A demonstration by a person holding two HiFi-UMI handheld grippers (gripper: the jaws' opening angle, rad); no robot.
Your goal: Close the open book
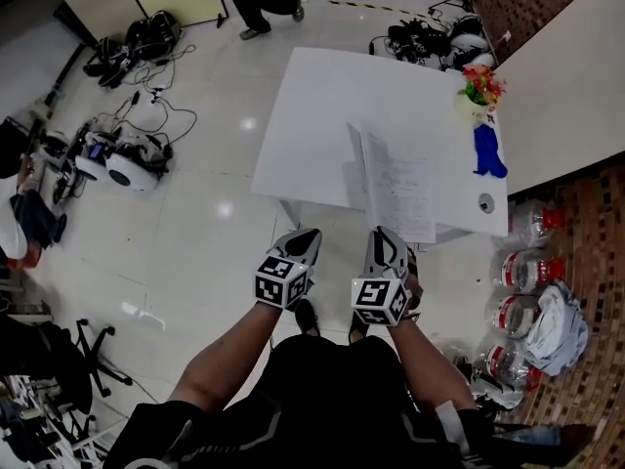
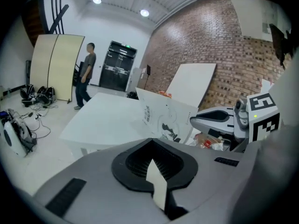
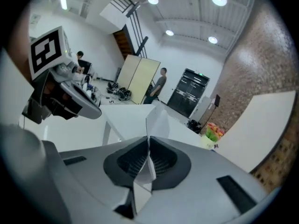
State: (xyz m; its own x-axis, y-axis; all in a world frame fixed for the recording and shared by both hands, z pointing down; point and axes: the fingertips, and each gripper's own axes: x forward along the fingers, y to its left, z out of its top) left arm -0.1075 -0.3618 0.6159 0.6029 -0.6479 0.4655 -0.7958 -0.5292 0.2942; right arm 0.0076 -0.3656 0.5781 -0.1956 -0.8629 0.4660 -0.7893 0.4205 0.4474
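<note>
Both bare forearms reach forward from the person's body, side by side, just off the near edge of the white table (image 1: 322,115). Each claw points toward the table and tips a little downward, with its marker cube facing up.

The left gripper (image 1: 309,234) hangs off the near edge, well left of the book, with its jaws together. A pale strip shows in the seam between them, and I cannot tell what it is.

The right gripper (image 1: 384,234) is at the near end of the book (image 1: 402,189), which lies open near the table's near right edge. Its jaws are clamped on a thin white page (image 1: 368,189), which stands up on edge from the open spread. The left gripper view shows print and a dark drawing on the raised leaf.

A pale vase (image 1: 473,111) at the far right of the table holds bright flowers (image 1: 483,86). On the floor to the right stand clear jugs (image 1: 522,267) with red parts; their contents cannot be made out.
</note>
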